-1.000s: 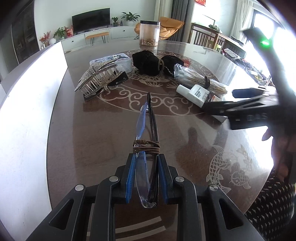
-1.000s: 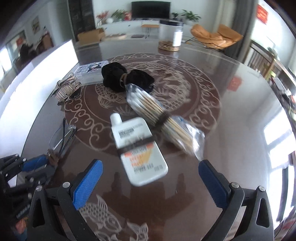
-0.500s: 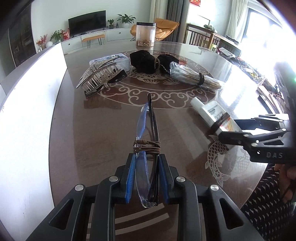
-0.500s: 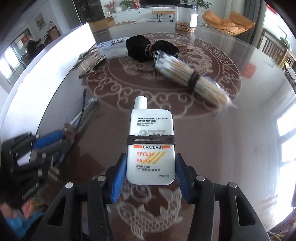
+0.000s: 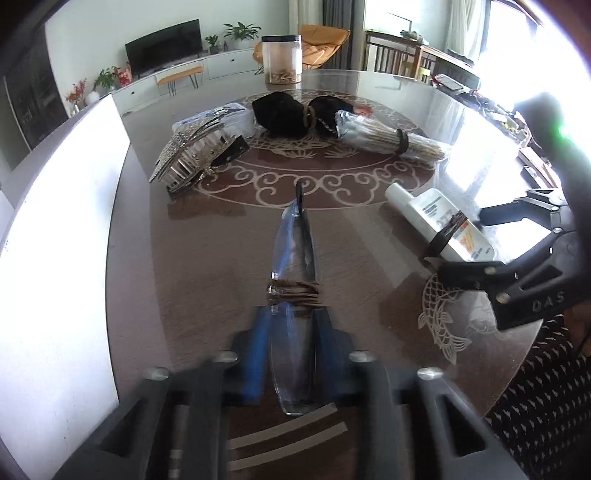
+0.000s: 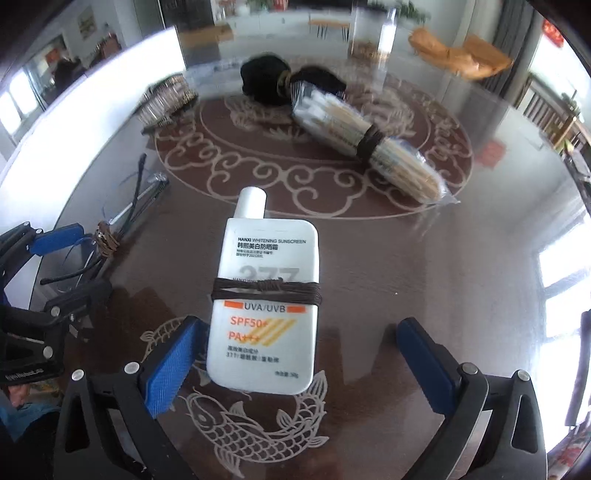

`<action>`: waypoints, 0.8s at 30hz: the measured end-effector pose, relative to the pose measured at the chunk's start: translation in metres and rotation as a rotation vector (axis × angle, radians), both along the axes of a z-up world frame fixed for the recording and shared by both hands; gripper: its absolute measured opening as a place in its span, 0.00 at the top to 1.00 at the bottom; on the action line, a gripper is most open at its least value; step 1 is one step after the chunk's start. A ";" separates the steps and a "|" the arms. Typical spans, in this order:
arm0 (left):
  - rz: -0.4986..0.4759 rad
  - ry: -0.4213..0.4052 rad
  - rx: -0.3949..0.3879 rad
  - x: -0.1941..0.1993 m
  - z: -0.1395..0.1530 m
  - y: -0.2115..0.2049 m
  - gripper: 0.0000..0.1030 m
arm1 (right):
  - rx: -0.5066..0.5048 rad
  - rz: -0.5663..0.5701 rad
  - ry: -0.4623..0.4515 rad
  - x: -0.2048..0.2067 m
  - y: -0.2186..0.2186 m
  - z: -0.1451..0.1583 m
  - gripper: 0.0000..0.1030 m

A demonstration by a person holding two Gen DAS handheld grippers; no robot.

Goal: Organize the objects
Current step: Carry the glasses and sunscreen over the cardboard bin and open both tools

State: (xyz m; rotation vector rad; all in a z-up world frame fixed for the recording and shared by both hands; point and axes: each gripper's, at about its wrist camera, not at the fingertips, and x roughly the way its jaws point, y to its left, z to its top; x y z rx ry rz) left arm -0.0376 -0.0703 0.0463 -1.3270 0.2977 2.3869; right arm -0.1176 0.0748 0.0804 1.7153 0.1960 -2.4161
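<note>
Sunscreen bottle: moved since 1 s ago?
Yes. The sunscreen went from beside the stick bundle toward the table edge, onto the fish inlay. The right claw is now open around it.

Home, living room with eating spot. Big round brown table with swirls and fish pictures shining in light. Black TV sitting on long white cabinet. Green plants standing beside TV. Orange chair waiting behind table. Sun coming in through big window.

Sunscreen flat; glasses clamped.
</note>
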 end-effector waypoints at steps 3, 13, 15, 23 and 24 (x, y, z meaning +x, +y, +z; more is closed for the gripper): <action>0.026 -0.008 0.067 0.001 0.002 -0.011 0.78 | 0.007 0.020 0.040 0.004 -0.007 0.014 0.50; 0.034 0.123 0.318 0.036 0.079 -0.042 0.78 | -0.233 -0.074 0.155 0.037 0.002 0.069 0.50; 0.046 0.160 0.371 0.042 0.105 -0.060 0.78 | -0.277 -0.064 0.195 0.043 -0.008 0.090 0.50; 0.260 0.306 0.352 0.039 0.173 -0.184 0.78 | -0.515 0.119 0.314 0.032 -0.117 0.180 0.50; 0.310 0.309 0.322 0.036 0.171 -0.204 0.78 | -0.555 0.146 0.308 0.027 -0.135 0.185 0.50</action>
